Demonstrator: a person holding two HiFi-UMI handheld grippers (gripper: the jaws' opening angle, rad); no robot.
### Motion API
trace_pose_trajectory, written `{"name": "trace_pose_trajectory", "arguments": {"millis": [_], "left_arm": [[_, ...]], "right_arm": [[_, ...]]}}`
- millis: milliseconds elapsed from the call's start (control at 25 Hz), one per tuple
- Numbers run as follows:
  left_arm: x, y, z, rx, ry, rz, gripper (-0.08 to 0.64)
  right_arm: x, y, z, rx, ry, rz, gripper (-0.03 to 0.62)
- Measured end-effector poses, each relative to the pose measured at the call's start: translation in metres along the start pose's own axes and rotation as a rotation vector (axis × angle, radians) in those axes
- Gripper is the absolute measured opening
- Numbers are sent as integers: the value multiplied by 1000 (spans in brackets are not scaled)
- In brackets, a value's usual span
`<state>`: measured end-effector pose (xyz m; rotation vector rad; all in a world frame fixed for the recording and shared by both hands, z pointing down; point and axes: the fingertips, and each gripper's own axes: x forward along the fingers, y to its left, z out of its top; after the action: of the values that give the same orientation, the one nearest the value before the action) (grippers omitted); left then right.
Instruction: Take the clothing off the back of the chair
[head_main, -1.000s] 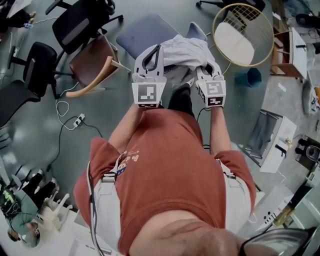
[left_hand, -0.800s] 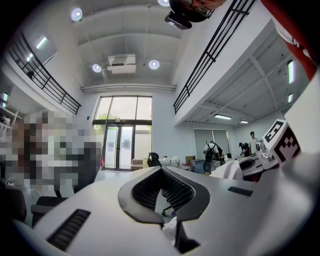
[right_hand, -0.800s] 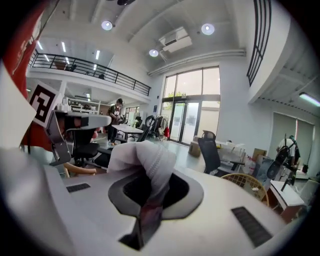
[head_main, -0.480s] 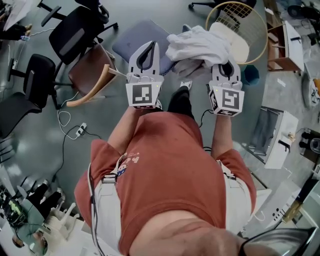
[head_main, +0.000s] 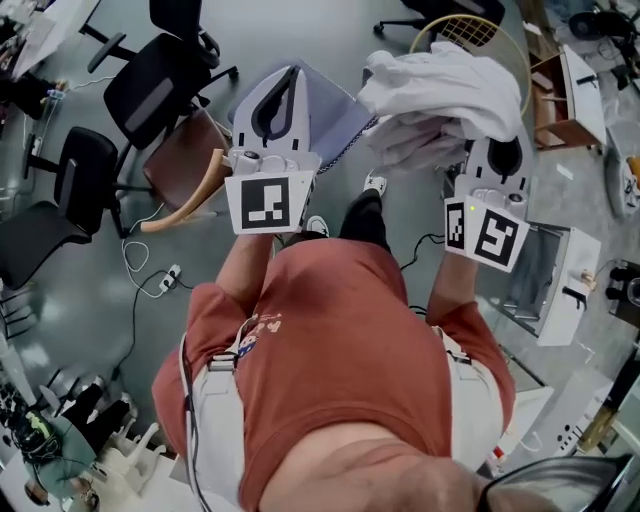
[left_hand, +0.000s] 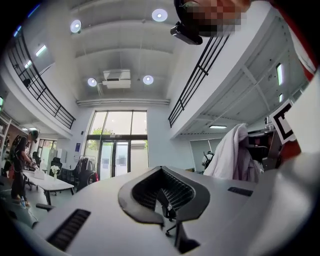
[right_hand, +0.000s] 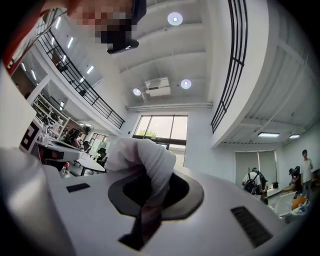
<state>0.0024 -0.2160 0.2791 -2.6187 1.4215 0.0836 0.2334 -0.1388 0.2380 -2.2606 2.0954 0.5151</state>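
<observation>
- The person in the red shirt (head_main: 330, 330) stands with a gripper in each hand. Both grippers are up in front of the chest.
- The right gripper (head_main: 497, 145) has its jaws squeezed together on the white clothing (head_main: 440, 90). In the right gripper view, a fold of the cloth sits tight in the slit between the jaws. The rest puffs out over the top.
- The clothing is a big, soft, crumpled bunch (I cannot tell what kind of garment it is). It is up in the air at the tip of the right gripper, off the chair. In the left gripper view it hangs down in long folds.
- The left gripper (head_main: 290, 75) is near the clothing, on its left side, and does not touch it. Its jaws are pressed together with nothing between them.
- The grey-blue chair (head_main: 340, 125) is down on the floor. From the head view it peeks out between the left gripper and the bunch of cloth.
- A brown wooden chair (head_main: 185, 160) stands just beside it on the left.
- Two black office chairs stand farther left, one higher up in the head view (head_main: 150, 85) and one near the left edge (head_main: 60, 185).
- A round wire basket (head_main: 465, 30) with a yellow rim shows behind the clothing (the cloth covers most of it).
- A power strip (head_main: 168, 273) with a white cable lies on the grey floor.
</observation>
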Motion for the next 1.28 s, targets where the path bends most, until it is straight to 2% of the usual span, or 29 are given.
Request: {"name": "trace_pose_trajectory", "arguments": {"millis": [200, 360, 520, 720, 1120, 1280], "left_arm": [[-4, 6, 35, 35, -90, 6, 14], [0, 8, 52, -19, -149, 37, 14], [4, 7, 39, 12, -82, 25, 14], [2, 9, 36, 14, -74, 30, 14], [1, 11, 46, -40, -140, 51, 14], [0, 10, 43, -32, -125, 45, 14]], "right_arm": [[-7, 4, 44, -49, -100, -69, 46], [-5, 0, 50, -33, -107, -72, 46], [2, 1, 40, -11, -74, -51, 46], [5, 8, 31, -9, -46, -31, 46], [5, 9, 27, -15, -36, -35, 47], [4, 9, 24, -21, -26, -35, 46]]}}
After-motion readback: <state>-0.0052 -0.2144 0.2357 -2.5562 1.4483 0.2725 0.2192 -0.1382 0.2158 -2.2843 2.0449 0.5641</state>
